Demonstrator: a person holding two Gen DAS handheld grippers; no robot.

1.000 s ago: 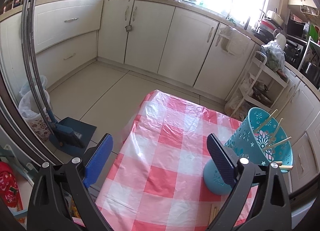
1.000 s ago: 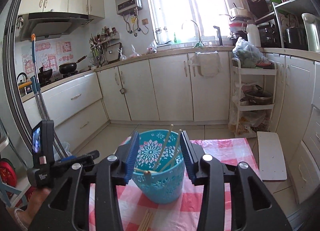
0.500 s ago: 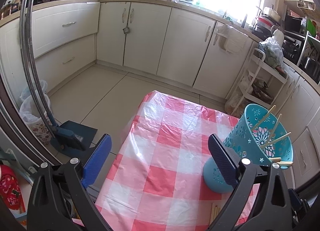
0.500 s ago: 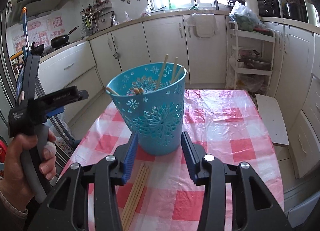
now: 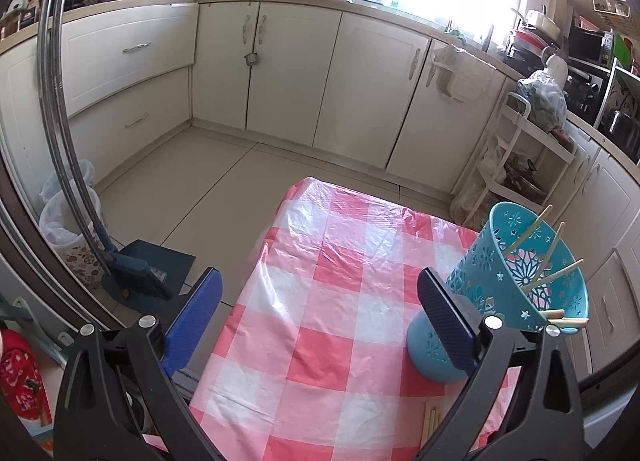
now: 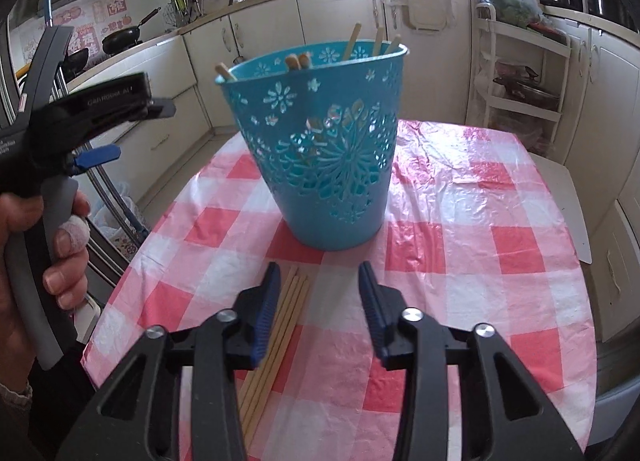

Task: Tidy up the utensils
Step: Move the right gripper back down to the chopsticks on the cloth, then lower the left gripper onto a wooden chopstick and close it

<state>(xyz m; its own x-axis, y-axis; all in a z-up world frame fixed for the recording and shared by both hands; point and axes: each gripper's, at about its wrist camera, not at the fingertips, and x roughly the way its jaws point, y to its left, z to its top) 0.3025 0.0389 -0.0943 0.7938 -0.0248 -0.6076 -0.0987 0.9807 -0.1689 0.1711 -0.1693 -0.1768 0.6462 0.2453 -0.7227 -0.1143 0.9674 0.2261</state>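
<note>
1. Cream kitchen cabinets ring a small worktop (image 6: 460, 261) covered in red-and-white checked plastic.
2. On it stands a teal basket (image 6: 324, 149), upright, with several chopsticks (image 6: 352, 39) already leaning inside.
3. A bundle of loose chopsticks (image 6: 280, 325) lies flat on the cloth just in front of the basket, pointing towards it, so I judge these are the ones left to sort.
4. I hold the right tool (image 6: 318, 301) low over the cloth, jaws moderately spread and empty, its left pad right beside the bundle, placed for a pick-up.
5. I keep the left tool (image 5: 320, 309) jaws wide and empty, off to the left side of the basket (image 5: 500, 285), clear of the work.
</note>
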